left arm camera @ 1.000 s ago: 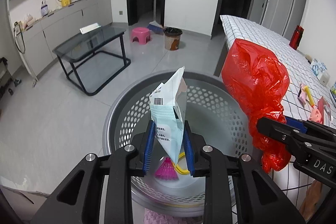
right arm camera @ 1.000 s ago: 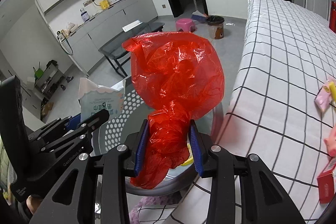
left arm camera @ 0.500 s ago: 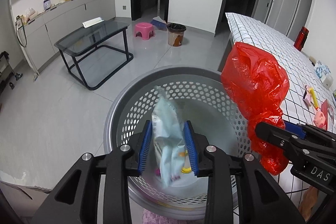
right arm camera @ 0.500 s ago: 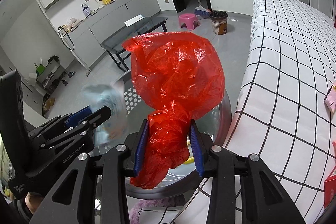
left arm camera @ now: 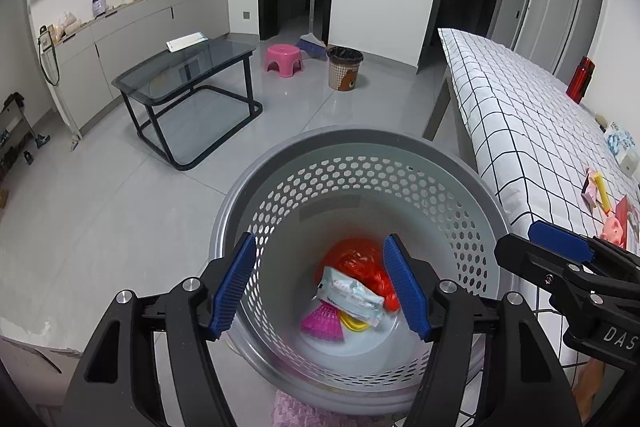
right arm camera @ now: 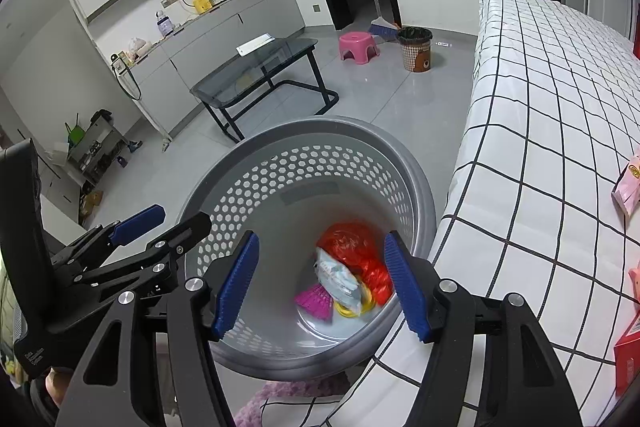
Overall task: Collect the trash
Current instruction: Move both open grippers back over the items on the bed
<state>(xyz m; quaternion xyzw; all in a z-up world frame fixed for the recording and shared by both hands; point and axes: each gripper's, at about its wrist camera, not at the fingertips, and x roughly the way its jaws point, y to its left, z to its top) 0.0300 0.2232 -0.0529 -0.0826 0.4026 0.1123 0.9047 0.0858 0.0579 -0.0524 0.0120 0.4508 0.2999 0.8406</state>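
Note:
A grey perforated basket point(left arm camera: 360, 163) point(right arm camera: 320, 135) stands on the floor beside the table. At its bottom lie a red plastic bag point(left arm camera: 356, 261) point(right arm camera: 352, 241), a pale blue wrapper point(left arm camera: 350, 295) point(right arm camera: 336, 277), a pink shuttlecock point(left arm camera: 322, 321) point(right arm camera: 314, 301) and something yellow point(left arm camera: 354, 325). My left gripper point(left arm camera: 322, 287) is open and empty above the basket. My right gripper point(right arm camera: 322, 283) is open and empty above it too, and shows at the right of the left wrist view point(left arm camera: 560, 255).
A table with a white checked cloth point(left arm camera: 520, 115) point(right arm camera: 560, 147) is on the right, with pink packets point(left arm camera: 596, 185) point(right arm camera: 628, 183) and a red bottle point(left arm camera: 578, 81). A glass side table point(left arm camera: 188, 67), a pink stool point(left arm camera: 282, 61) and a small bin point(left arm camera: 345, 67) stand beyond.
Both grippers opened. The blue wrapper fell from my left gripper and the red bag from my right; both now lie in the basket.

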